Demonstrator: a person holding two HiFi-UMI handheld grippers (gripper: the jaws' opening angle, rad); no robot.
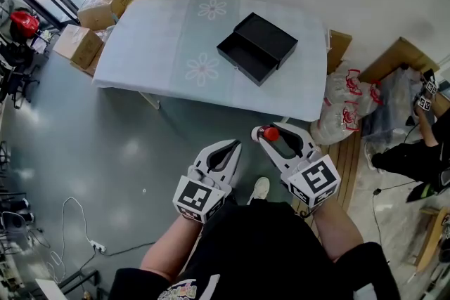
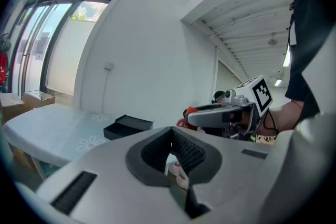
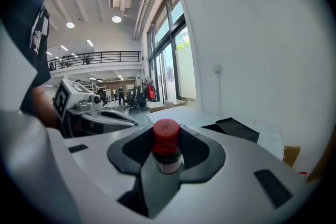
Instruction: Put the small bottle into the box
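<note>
Red-capped small bottle (image 3: pixel 166 140) upright in right claw (image 1: pixel 269 131); black box (image 1: pixel 257 47) lies open.

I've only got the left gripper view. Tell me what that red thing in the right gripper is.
Observer: The right gripper is shut on a small bottle, gripped just below its red cap.
Operator: Now check inside the box.
Observer: In the head view the black box lies open on the table, with its lid right beside it. The tray looks empty.
Operator: Say where the grippers are against the table.
Observer: The right one and the left gripper both hang over the floor, short of the table's near edge.
</note>
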